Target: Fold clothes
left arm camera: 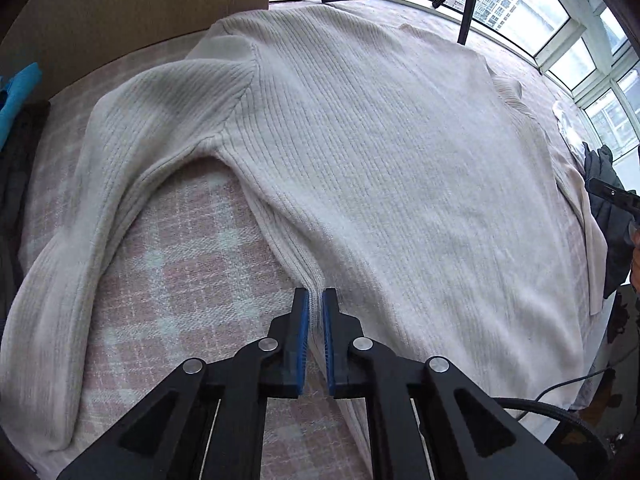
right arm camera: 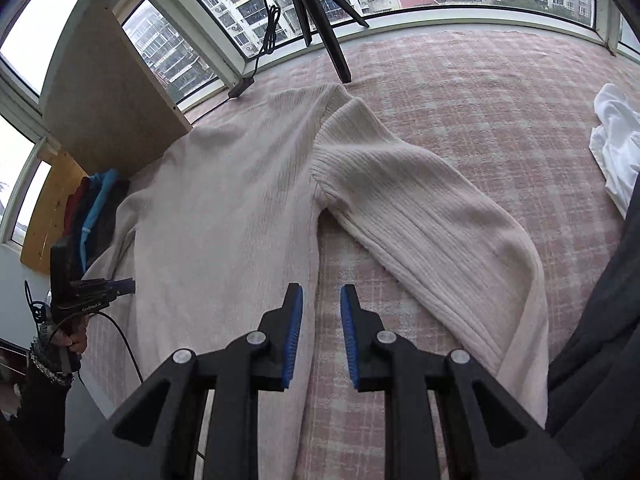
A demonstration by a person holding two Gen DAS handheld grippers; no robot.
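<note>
A cream ribbed sweater (left arm camera: pixel 360 140) lies spread flat on a pink plaid bedcover (left arm camera: pixel 192 264), one sleeve (left arm camera: pixel 100 200) trailing down the left. My left gripper (left arm camera: pixel 316 300) is shut on the sweater's side edge, a ridge of knit pinched between its blue pads. In the right wrist view the same sweater (right arm camera: pixel 224 200) shows its other sleeve (right arm camera: pixel 420 208) angled out to the right. My right gripper (right arm camera: pixel 321 292) hangs open above the body's side edge, nothing between its pads. The left gripper (right arm camera: pixel 92 292) appears there too, held by a hand at the far left.
A black tripod (right arm camera: pixel 320 20) and a cable stand at the window end. A brown board (right arm camera: pixel 108 92) leans at the left, with a pile of blue and dark clothes (right arm camera: pixel 96 208) below it. A white garment (right arm camera: pixel 616 140) lies at the right edge.
</note>
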